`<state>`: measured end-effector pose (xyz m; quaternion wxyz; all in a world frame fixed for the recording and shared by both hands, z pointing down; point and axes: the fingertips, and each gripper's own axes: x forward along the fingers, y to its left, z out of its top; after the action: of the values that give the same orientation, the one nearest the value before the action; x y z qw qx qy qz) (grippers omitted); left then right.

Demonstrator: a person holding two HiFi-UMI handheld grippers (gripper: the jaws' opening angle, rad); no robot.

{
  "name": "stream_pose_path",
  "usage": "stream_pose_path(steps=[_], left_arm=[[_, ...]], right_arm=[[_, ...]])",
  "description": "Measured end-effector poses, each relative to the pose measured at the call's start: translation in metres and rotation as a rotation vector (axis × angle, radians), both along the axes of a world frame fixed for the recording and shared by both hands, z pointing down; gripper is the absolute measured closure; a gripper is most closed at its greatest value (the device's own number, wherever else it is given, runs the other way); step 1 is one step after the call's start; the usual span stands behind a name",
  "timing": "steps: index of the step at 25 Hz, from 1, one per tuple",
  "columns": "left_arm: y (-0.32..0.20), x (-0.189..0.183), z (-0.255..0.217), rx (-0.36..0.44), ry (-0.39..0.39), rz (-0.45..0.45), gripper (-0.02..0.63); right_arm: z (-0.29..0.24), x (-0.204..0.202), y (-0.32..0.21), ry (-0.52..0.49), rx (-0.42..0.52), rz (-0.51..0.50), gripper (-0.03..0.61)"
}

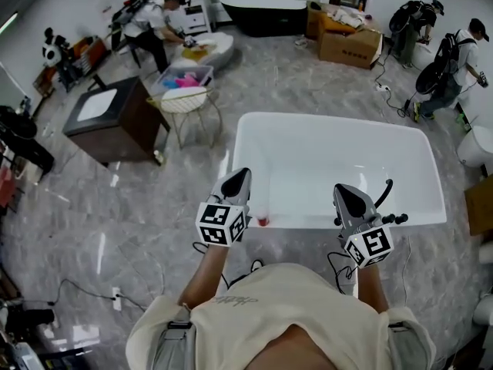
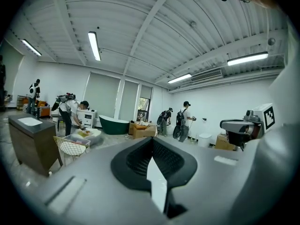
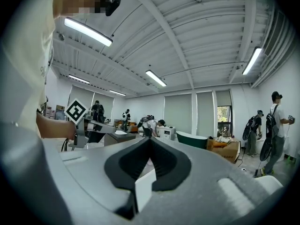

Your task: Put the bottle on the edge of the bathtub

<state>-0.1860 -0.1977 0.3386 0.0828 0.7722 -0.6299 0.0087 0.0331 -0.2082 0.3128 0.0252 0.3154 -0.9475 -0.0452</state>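
Big showroom-type room, grey marbled floor (image 1: 115, 206), white ribbed ceiling w/ tube lights (image 2: 94, 45)

L claw (image 1: 244, 173): jaws closed tip to tip, nothing btwn them; the left gripper view shows the dark pads meeting at the tips w/ only a pale sliver below. It sits over the near rim of the white bathtub (image 1: 323, 153), pointing across the tub. R claw (image 1: 340, 188): jaws also together and empty in the right gripper view, likewise at the near rim and pointing the same way. The two claws are well apart, side by side, each w/ its marker cube at the back and a bare forearm behind it.

Bottle (image 1: 263, 221): small reddish item standing on the tub's near rim, just R of the L claw's body and behind its tips, apart from both claws; too small to make out more. It lies btwn the two claws, much nearer the L one.

Further out from the L claw, on its L side: a wire chair (image 1: 189, 102), then a dark wood cabinet (image 1: 115, 122) w/ a pale top. Far ahead of both claws: a dark bathtub (image 1: 266, 14) by the back wall and cardboard boxes (image 1: 350, 45) to its R. A person (image 1: 150, 25) bends over a low white basin far ahead-L; two more people (image 1: 451, 60) w/ backpacks stand far ahead-R of the R claw
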Motion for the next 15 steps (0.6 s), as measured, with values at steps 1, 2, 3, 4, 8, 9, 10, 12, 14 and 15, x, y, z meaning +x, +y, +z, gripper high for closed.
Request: stream_pose_path(steps=[1, 2, 3, 4, 8, 9, 10, 12, 14, 15], left_arm=[[0.002, 0.001, 0.001, 0.001, -0.001, 0.002, 0.597], [0.004, 0.002, 0.001, 0.002, -0.004, 0.005, 0.597], [0.005, 0.003, 0.002, 0.003, -0.010, 0.008, 0.597], [0.006, 0.002, 0.001, 0.003, -0.018, 0.006, 0.597], [0.007, -0.008, -0.006, 0.000, -0.041, -0.033, 0.597], [0.009, -0.010, -0.007, 0.002, -0.043, -0.039, 0.597], [0.012, -0.012, -0.007, 0.001, -0.044, -0.042, 0.597], [0.015, -0.014, -0.003, -0.007, -0.043, -0.042, 0.597], [0.017, -0.016, 0.005, -0.023, -0.041, -0.040, 0.597], [0.017, -0.018, 0.008, -0.031, -0.040, -0.042, 0.597]], right_arm=[[0.000, 0.000, -0.001, -0.007, -0.003, -0.001, 0.578], [-0.001, -0.001, -0.002, -0.015, -0.006, -0.004, 0.578], [-0.002, -0.001, -0.003, -0.020, -0.006, -0.007, 0.578], [-0.004, -0.003, -0.003, -0.022, -0.003, -0.011, 0.578], [-0.007, -0.005, -0.003, -0.009, 0.001, -0.025, 0.578], [-0.005, -0.005, -0.002, -0.007, -0.006, -0.026, 0.578], [-0.003, -0.006, 0.000, -0.004, -0.014, -0.027, 0.578], [-0.001, -0.009, 0.005, 0.011, -0.018, -0.039, 0.578], [-0.001, -0.015, 0.008, 0.030, -0.001, -0.052, 0.578], [-0.002, -0.018, 0.009, 0.036, 0.009, -0.058, 0.578]])
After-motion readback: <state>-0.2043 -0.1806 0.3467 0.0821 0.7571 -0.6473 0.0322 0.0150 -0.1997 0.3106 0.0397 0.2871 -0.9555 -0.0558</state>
